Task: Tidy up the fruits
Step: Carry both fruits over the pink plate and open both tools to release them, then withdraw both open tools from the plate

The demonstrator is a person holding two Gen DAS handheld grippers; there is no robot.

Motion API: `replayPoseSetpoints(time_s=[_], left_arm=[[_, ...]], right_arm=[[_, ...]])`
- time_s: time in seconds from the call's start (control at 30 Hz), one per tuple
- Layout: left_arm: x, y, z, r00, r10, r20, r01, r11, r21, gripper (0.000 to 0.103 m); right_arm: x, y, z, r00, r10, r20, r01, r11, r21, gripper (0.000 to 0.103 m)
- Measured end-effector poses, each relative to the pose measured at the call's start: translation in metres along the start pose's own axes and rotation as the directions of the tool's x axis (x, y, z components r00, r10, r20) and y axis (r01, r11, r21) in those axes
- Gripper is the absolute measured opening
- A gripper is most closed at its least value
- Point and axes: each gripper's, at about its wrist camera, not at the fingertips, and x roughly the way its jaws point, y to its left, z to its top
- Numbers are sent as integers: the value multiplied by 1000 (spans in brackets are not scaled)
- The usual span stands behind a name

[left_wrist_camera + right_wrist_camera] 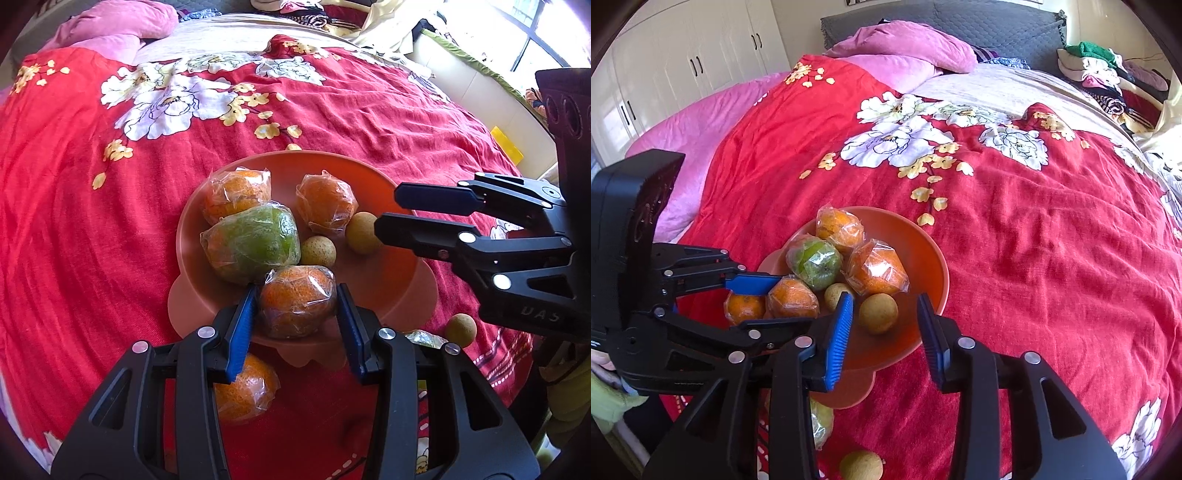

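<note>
A salmon-coloured bowl (373, 173) (940, 269) on the red bedspread holds film-wrapped oranges, a wrapped green fruit (251, 242) (814, 264) and two small brown round fruits. My left gripper (295, 291) is shut on a wrapped orange (297, 301) (792, 299) at the bowl's near rim, a blue pad against each side. My right gripper (884, 297) (387, 208) stands open over the bowl's right side. One small brown fruit (878, 313) (364, 232) lies in the bowl just ahead of its fingers, untouched.
Outside the bowl lie another wrapped orange (245, 387), a small brown fruit (460, 329) (860, 465) and a wrapped pale fruit (820, 424). Pink pillows (905, 48) and piled clothes (1108, 77) sit at the bed's far end. A white wardrobe (683, 62) stands on the left.
</note>
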Motion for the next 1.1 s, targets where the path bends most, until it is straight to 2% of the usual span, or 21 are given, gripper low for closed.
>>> replayPoseSetpoints(time_s=[0.3,1.1], left_arm=[[-4,1,-1,1000,2,7,-2,1000,-9,37],[-35,7,-10,998,18,64,-14,999,-52,51]], right_arm=[[-8,3,-3,1000,-2,10,2,1000,9,43],[-25,10,-8,999,-26,36,25,999,20,51]])
